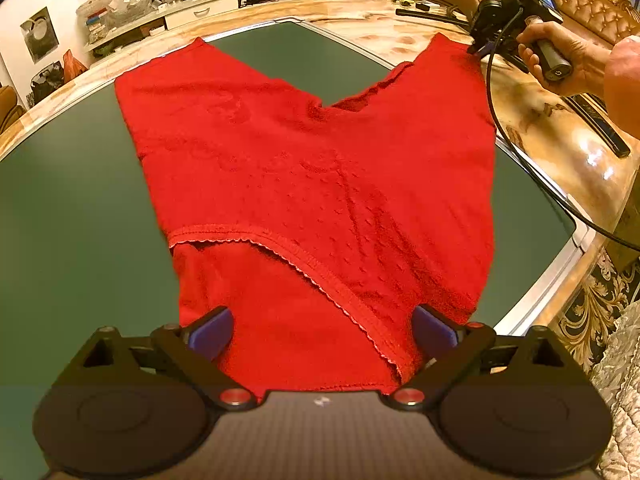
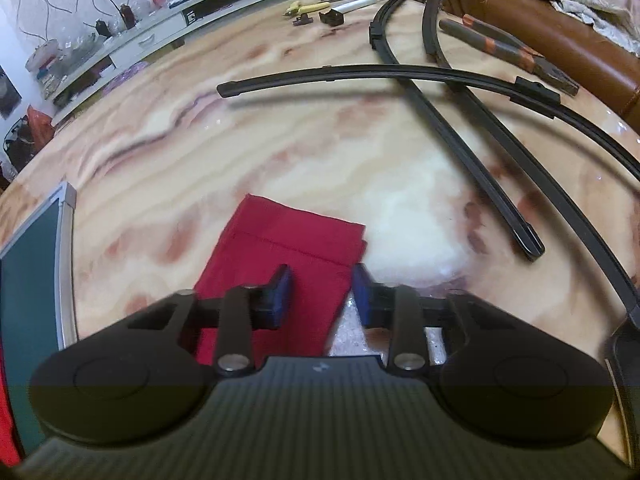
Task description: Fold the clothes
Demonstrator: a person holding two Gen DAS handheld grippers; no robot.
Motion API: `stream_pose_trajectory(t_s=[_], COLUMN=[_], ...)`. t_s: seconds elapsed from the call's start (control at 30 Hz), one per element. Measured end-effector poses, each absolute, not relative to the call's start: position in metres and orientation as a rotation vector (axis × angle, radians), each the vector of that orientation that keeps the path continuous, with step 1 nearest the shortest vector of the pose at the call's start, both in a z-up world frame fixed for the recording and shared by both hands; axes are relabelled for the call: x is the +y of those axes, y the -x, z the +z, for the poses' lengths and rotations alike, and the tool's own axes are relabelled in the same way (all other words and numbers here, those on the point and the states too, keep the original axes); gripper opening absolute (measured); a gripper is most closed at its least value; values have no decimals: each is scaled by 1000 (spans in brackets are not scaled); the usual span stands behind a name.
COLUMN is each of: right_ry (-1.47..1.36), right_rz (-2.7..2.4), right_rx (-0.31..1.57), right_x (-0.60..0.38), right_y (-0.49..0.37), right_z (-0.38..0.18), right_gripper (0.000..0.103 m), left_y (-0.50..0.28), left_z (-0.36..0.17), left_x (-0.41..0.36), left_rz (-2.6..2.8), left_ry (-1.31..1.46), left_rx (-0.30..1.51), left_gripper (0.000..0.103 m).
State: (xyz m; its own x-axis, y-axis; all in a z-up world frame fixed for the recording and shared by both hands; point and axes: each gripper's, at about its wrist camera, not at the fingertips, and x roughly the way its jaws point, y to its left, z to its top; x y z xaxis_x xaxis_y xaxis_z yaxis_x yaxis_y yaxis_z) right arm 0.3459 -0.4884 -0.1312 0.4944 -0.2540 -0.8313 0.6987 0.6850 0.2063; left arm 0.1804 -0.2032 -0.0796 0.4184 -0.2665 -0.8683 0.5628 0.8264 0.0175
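A red pair of pants (image 1: 304, 168) lies spread on a dark green mat (image 1: 72, 216), waistband nearest me and the two legs pointing away. My left gripper (image 1: 322, 326) is open, its blue pads (image 1: 212, 330) on either side of the waistband. My right gripper (image 2: 320, 284) is open over the end of the right leg (image 2: 288, 240), which lies on the marble table beyond the mat. In the left wrist view the right gripper (image 1: 478, 49) sits at that leg's far tip, held by a hand.
The mat lies on a marble table (image 2: 240, 148). Black wiper blades (image 2: 440, 120) and pliers (image 2: 508, 48) lie on the table beyond the right gripper. A brown leather sofa (image 2: 540, 12) stands behind. A cluttered shelf (image 1: 168, 8) runs along the far wall.
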Motion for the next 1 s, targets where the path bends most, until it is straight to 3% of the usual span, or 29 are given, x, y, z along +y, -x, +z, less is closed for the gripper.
stream_pose_trajectory(t_s=[0.07, 0.43, 1.0], right_ry=[-631, -731, -677], right_rz=[-606, -475, -209], right_rx=[844, 614, 562], right_x=[-490, -463, -362], right_y=[-338, -298, -332], right_z=[-132, -87, 3], right_gripper=[9, 8, 8], left_y=[-179, -161, -154], left_z=[-79, -71, -82], left_x=[-203, -221, -231], left_rz=[-533, -610, -727], left_ry=[-337, -436, -473], left_rx=[1009, 917, 947], left_gripper=[99, 99, 99])
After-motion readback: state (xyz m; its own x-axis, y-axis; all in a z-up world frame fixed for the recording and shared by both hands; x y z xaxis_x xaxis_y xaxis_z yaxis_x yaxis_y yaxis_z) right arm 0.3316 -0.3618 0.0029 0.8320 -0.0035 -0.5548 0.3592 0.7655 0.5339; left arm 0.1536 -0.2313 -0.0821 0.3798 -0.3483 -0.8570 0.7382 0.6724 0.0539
